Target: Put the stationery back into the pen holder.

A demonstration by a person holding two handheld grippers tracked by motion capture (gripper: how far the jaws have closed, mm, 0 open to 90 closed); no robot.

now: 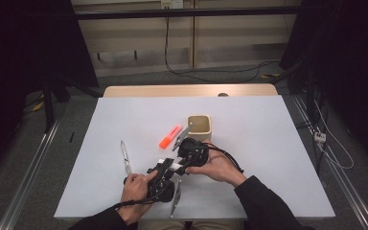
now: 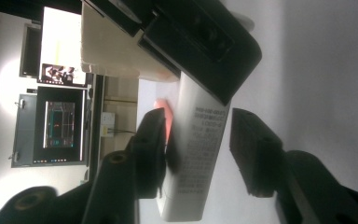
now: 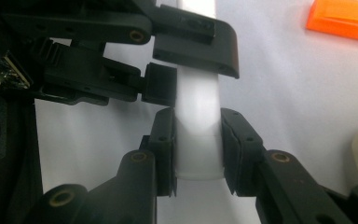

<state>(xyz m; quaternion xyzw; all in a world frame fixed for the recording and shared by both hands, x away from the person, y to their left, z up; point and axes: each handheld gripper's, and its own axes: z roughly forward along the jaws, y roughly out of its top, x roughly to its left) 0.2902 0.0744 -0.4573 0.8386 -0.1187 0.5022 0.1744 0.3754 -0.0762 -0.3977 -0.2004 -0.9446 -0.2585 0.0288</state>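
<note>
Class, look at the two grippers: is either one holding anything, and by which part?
The right gripper clamps one end of a white bar-shaped item. The left gripper straddles its other end, one jaw touching, not closed.

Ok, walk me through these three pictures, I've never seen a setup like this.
No robot here: a person holds a hand-operated gripper in each hand. The high view looks down on the white table. The other two pictures come from cameras riding on each gripper, looking along its black fingers. On the table lie an orange highlighter pen and a beige square cup. The right gripper is closed on a white tube-shaped object with small print. The left gripper straddles the same object, one finger touching it, the other apart.
</note>
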